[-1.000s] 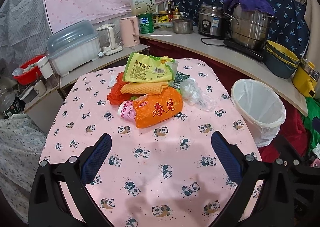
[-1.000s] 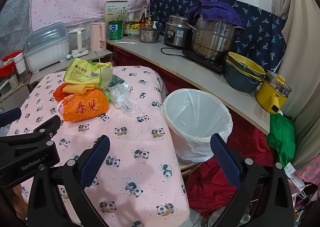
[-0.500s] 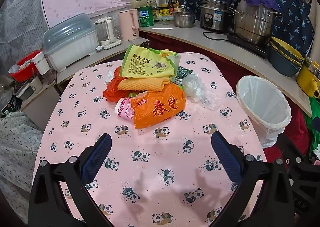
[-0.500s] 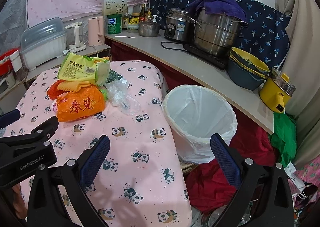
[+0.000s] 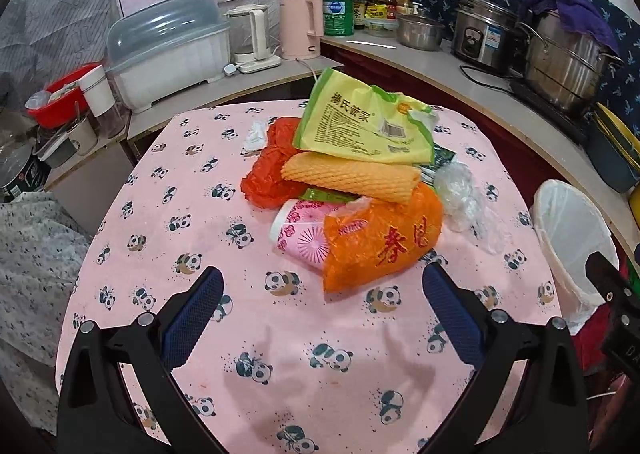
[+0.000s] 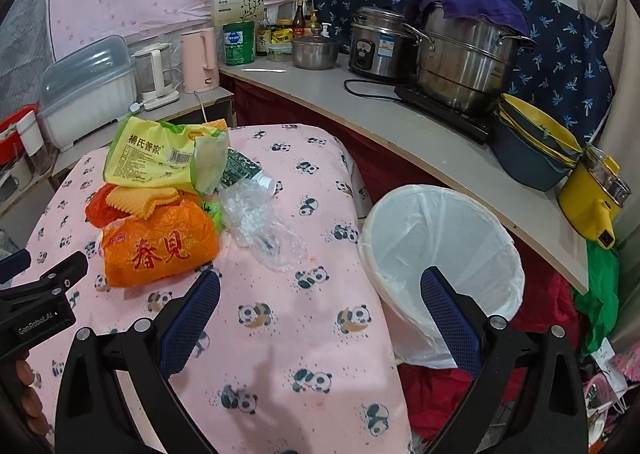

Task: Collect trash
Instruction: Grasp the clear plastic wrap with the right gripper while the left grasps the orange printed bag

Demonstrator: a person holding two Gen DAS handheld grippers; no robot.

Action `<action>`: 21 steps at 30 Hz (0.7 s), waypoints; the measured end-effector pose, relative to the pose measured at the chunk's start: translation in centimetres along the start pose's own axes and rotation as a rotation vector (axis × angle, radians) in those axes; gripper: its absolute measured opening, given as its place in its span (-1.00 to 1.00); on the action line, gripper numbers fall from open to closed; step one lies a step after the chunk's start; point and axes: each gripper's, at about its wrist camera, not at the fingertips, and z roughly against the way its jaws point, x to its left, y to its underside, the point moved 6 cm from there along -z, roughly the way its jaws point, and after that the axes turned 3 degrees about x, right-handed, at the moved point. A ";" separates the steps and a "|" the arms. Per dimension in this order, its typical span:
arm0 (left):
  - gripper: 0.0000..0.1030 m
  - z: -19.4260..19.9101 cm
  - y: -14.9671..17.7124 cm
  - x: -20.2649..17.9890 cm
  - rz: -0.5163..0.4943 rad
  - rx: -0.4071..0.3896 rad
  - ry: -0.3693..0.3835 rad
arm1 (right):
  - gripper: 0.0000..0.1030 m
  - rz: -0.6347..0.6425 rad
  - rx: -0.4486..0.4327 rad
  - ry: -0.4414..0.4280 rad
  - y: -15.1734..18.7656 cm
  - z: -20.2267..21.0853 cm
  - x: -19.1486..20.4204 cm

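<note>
A heap of trash lies on the pink panda tablecloth (image 5: 280, 334): an orange plastic bag (image 5: 384, 242) (image 6: 160, 250), a pink paper cup (image 5: 300, 232), a yellow foam net (image 5: 352, 174), a red bag (image 5: 272, 170), a yellow-green packet (image 5: 364, 122) (image 6: 160, 156) and a crumpled clear bottle (image 5: 460, 194) (image 6: 260, 222). My left gripper (image 5: 322, 286) hovers open just short of the orange bag. My right gripper (image 6: 320, 290) is open over the table's right edge, beside the white-lined bin (image 6: 440, 254) (image 5: 572, 238). Both hold nothing.
A grey counter (image 6: 400, 122) curves behind the table with a big steel pot (image 6: 464, 62), rice cooker (image 6: 376, 46), stacked bowls (image 6: 536, 150), yellow pot (image 6: 592, 194) and pink kettle (image 5: 300, 26). A dish box (image 5: 168, 50) stands at the back left. Red and green cloth (image 6: 560, 314) lies by the bin.
Both grippers have moved forward toward the trash heap; the pile and the bin look larger and closer. Both stay open and nothing on the table has shifted.
</note>
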 end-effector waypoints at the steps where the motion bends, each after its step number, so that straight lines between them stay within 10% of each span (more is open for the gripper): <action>1: 0.85 -0.4 -0.3 0.4 0.010 0.001 -0.006 | 0.87 -0.004 -0.001 -0.015 -0.6 -0.6 0.2; 21: 0.86 -7.4 -1.2 2.1 0.017 0.092 0.061 | 0.23 -0.011 0.138 -0.125 -4.8 -16.1 6.7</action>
